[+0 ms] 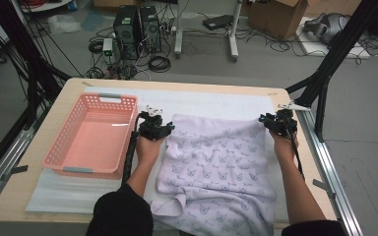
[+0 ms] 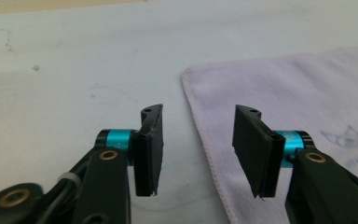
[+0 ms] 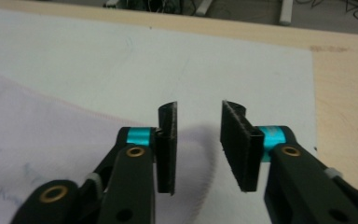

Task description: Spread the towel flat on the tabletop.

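My left gripper (image 1: 170, 129) stands with jaws apart over the far left corner of the lilac towel (image 1: 216, 162), nothing pinched; my right gripper (image 1: 265, 119) gapes likewise at the far right corner; the towel lies flat mid-desk on the white foam mat (image 1: 69, 189), its near edge rumpled and hanging off the desk; I judge spreading done, folding next, which calls for clamping both hemmed corners; soft terry, faint butterfly print; a pink slotted plastic basket (image 1: 59, 147) sits left.

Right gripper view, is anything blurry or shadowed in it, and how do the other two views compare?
Right gripper view: the jaws cast a soft shadow on the cloth corner; near arm parts look soft. Left gripper view: even light, the cloth hem fairly sharp, its far edge hazy. High view: dim and grainy, the pink basket clear.
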Demonstrator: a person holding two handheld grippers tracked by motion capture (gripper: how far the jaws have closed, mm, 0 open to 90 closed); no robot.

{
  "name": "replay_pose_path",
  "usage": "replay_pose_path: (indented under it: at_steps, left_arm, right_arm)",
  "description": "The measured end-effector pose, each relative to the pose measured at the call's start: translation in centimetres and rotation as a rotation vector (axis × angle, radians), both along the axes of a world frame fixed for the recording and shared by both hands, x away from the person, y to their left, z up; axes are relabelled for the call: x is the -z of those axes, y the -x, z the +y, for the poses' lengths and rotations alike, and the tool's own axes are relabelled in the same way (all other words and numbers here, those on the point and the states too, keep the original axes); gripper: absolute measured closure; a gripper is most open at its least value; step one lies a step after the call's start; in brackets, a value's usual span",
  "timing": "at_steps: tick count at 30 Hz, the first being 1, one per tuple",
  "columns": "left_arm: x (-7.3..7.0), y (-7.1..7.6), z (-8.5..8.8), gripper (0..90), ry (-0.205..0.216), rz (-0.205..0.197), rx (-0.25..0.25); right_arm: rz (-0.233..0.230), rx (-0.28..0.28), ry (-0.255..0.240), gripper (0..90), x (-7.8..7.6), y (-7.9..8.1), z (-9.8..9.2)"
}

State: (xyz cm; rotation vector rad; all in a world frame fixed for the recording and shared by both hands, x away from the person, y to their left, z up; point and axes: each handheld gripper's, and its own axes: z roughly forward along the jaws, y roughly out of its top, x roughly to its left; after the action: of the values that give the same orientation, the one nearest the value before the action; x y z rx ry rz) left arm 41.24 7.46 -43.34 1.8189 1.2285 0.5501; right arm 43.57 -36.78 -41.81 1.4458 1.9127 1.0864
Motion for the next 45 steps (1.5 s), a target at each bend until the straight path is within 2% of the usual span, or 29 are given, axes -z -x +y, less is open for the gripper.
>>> replay_pose_path:
  at_steps: [2,4,8,9,10,11,12,13,15,17,19,20,21,23,25,26,28,30,32,33,34,35,36,37,38,41,43,45]
  left_arm:
    - [-0.1,0.4,-0.3,49.4,-0.002,0.024,0.042]
    - [0.0,0.8,-0.7,48.3,-0.031,0.035,0.084]
    - [0.9,0.8,-1.8,46.8,-0.070,0.094,0.148]
    - [1.1,0.8,-2.1,46.8,-0.074,0.100,0.160]
    - [1.3,0.9,-2.6,46.9,-0.087,0.087,0.165]
    - [1.3,1.1,-3.0,47.3,-0.120,0.071,0.169]
    - [1.3,1.1,-3.3,52.9,-0.138,0.051,0.186]
    - [1.3,1.1,-3.5,62.4,-0.133,0.053,0.198]
    - [1.1,0.8,-3.7,84.3,-0.155,0.053,0.193]
    - [1.1,0.3,-3.1,85.7,-0.186,0.008,0.122]
    - [0.9,-0.5,-1.7,86.0,-0.152,-0.040,0.005]
    - [0.9,-0.7,-1.0,86.1,-0.154,-0.060,-0.042]
    - [1.0,-1.0,-0.4,86.1,-0.150,-0.067,-0.073]
    - [1.2,-1.2,0.5,85.9,-0.083,-0.038,-0.090]
    - [1.0,-1.1,0.8,79.9,-0.045,-0.036,-0.080]
    - [0.8,-1.0,0.8,69.6,-0.031,-0.044,-0.078]
    - [0.2,-0.7,0.8,57.9,0.009,-0.052,-0.065]
    - [-0.3,-0.3,0.9,53.2,0.030,-0.054,-0.039]
    - [-0.7,0.2,0.9,49.8,0.041,-0.044,-0.010]
    - [-1.0,0.4,1.0,48.7,0.046,-0.039,0.009]
    - [-1.1,0.7,1.0,48.2,0.058,-0.035,0.023]
    - [-1.3,1.0,1.0,47.7,0.061,-0.030,0.039]
    - [-1.4,1.3,1.0,47.3,0.056,-0.033,0.050]
    - [-1.5,1.5,1.0,46.8,0.053,-0.031,0.063]
    - [-1.6,1.8,0.9,46.3,0.054,-0.029,0.074]
    - [-1.5,2.7,0.8,45.1,0.042,-0.014,0.102]
    - [-1.5,3.2,0.5,44.5,0.026,0.016,0.136]
    - [-1.5,4.0,0.0,45.4,0.028,-0.004,0.156]
  right_arm:
    - [0.013,-0.014,0.012,63.1,-0.2,0.5,-0.5]
    - [0.026,-0.024,0.011,63.2,-0.3,1.1,-1.1]
    - [0.045,-0.049,-0.026,62.3,-0.3,2.7,-2.2]
    - [0.067,-0.065,-0.037,61.7,-0.4,3.0,-2.4]
    - [0.075,-0.083,-0.049,61.7,-0.6,3.4,-2.5]
    - [0.065,-0.100,-0.050,61.5,-0.8,3.9,-2.6]
    - [0.065,-0.115,-0.047,60.4,-1.0,4.3,-2.6]
    - [0.067,-0.134,-0.053,59.5,-1.1,4.7,-2.5]
    - [0.064,-0.167,-0.050,58.1,-1.3,5.6,-2.4]
    - [0.061,-0.181,-0.040,57.1,-1.3,6.4,-2.1]
    - [0.067,-0.200,-0.040,56.6,-1.1,7.0,-1.7]
    - [0.073,-0.207,-0.044,56.0,-0.9,7.3,-1.4]
    - [0.078,-0.216,-0.045,55.8,-0.7,7.7,-1.1]
    - [0.091,-0.239,-0.049,53.7,-0.1,8.1,-0.3]
    - [0.112,-0.274,-0.043,51.2,0.5,8.2,0.7]
    - [0.123,-0.292,-0.036,50.3,0.8,8.1,1.3]
    - [0.141,-0.320,-0.008,48.3,1.2,7.7,2.6]
    - [0.166,-0.333,-0.004,46.2,1.6,7.2,3.8]
    - [0.190,-0.349,0.034,47.2,2.1,6.5,5.0]
    - [0.200,-0.351,0.077,52.2,2.3,6.3,5.6]
    - [0.169,-0.352,0.145,65.1,2.2,6.2,6.0]
    - [0.164,-0.369,0.175,82.7,2.0,6.0,6.3]
    - [0.156,-0.373,0.188,87.5,1.9,5.7,6.5]
    - [0.141,-0.361,0.217,88.3,1.9,5.5,6.7]
    - [0.136,-0.345,0.221,88.5,1.9,5.0,6.7]
    - [0.111,-0.231,0.172,88.8,1.6,3.4,5.8]
    - [0.075,-0.135,0.141,88.8,1.2,2.4,4.8]
    - [0.030,-0.054,0.111,88.8,0.7,1.7,4.1]
